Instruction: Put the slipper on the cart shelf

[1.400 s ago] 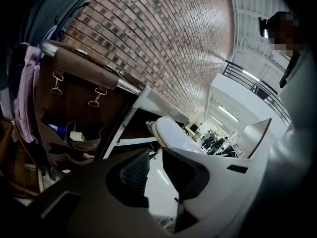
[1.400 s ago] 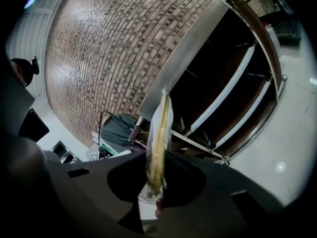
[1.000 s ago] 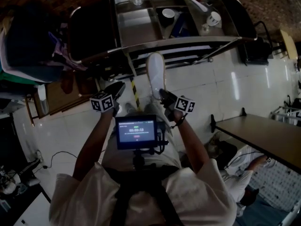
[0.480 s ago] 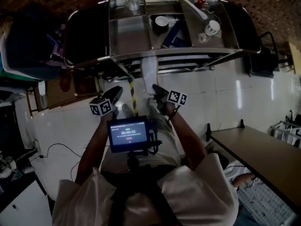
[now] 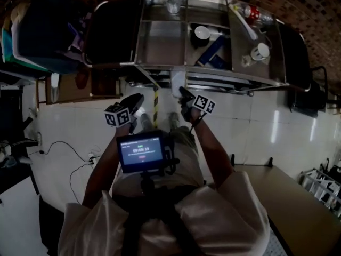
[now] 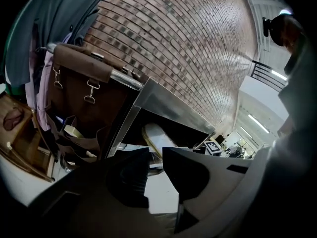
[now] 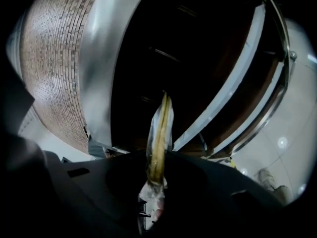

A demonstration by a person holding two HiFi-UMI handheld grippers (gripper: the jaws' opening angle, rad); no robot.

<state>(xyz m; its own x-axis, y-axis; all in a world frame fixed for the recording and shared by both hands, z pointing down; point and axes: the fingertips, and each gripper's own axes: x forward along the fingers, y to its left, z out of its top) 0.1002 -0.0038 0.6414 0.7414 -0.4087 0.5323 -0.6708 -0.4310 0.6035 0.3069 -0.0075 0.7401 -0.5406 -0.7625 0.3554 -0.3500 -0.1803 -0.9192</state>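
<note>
A white slipper points forward with its front end under the top of the steel cart, inside the dark shelf opening. My right gripper is shut on its near end. In the right gripper view the slipper shows edge-on, pinched between the jaws of the right gripper, with the shelf rails beyond it. My left gripper hangs to the left, short of the cart. Its jaws stand apart with nothing between them, and past the left gripper the slipper shows in the shelf.
The cart top holds cups, a mug and a bottle in its bins. A brown bag and clothes hang at the cart's left end. A cable lies on the tiled floor at left. A wooden table stands at lower right.
The person has come closer to the cart. The right gripper has carried the slipper forward, so that its front end now lies under the cart top. The left gripper moved along, still holding nothing.
</note>
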